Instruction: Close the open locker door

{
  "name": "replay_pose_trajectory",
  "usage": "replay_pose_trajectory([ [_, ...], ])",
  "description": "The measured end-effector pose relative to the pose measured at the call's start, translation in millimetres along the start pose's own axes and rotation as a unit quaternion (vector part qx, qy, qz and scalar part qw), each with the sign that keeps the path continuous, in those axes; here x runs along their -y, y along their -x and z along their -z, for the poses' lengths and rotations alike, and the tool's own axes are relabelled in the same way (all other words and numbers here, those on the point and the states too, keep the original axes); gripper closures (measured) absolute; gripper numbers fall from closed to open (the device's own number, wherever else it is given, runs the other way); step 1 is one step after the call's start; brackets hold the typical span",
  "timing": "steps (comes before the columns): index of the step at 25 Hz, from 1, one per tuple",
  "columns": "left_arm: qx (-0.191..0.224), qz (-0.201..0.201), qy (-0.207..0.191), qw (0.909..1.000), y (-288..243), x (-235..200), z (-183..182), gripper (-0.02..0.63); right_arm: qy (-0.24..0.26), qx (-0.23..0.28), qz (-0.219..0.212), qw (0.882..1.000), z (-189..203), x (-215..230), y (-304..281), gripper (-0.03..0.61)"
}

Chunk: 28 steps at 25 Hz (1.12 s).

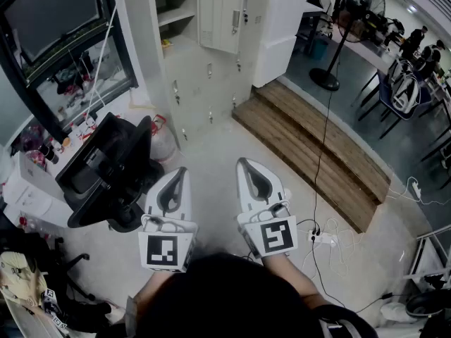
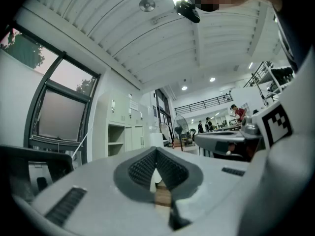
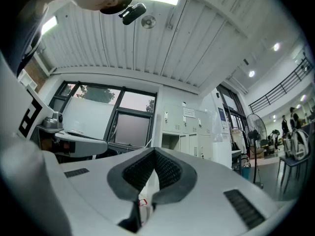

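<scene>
A pale grey locker unit (image 1: 208, 69) stands ahead of me against the wall. Its upper door (image 1: 220, 16) hangs open, and beside it an open compartment (image 1: 175, 13) with a shelf shows. Both grippers are held out level in front of me, well short of the lockers. My left gripper (image 1: 183, 170) is shut with nothing between its jaws, tips meeting (image 2: 156, 149). My right gripper (image 1: 243, 162) is shut too and holds nothing (image 3: 154, 150). The lockers (image 2: 120, 132) show far off in the left gripper view, and the same lockers (image 3: 189, 136) in the right gripper view.
A black office chair (image 1: 106, 171) stands close at my left. A low wooden platform (image 1: 310, 143) runs along the right of the lockers. A standing fan (image 1: 352, 20), a cable and power strip (image 1: 323, 239), and people at desks (image 1: 416, 44) are at the right.
</scene>
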<state>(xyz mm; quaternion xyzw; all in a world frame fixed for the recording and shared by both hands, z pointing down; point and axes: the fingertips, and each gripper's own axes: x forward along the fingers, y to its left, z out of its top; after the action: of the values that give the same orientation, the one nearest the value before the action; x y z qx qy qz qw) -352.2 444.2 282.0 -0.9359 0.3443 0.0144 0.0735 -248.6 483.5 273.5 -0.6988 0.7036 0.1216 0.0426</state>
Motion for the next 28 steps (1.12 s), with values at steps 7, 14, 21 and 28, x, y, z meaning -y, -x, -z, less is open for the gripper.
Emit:
replay_pose_trajectory([
  [7,-0.003,-0.004,0.004,1.0000,-11.9,9.0,0.7,0.612,-0.006,-0.002,-0.001,1.000,1.0,15.1,-1.4,0.561],
  [14,-0.016,-0.002,0.004,0.9999,-22.6,13.3,11.7,0.612,-0.026,-0.019,-0.006,0.999,19.2,24.6,-7.9,0.561],
  [21,-0.019,0.005,0.014,0.9997,-57.0,3.0,21.3,0.612,-0.042,-0.026,-0.017,0.999,34.4,37.1,-38.0,0.557],
  [28,-0.013,0.013,0.028,0.9994,-126.5,-21.3,25.9,0.612,-0.044,-0.030,-0.010,0.999,47.2,73.1,-91.5,0.505],
])
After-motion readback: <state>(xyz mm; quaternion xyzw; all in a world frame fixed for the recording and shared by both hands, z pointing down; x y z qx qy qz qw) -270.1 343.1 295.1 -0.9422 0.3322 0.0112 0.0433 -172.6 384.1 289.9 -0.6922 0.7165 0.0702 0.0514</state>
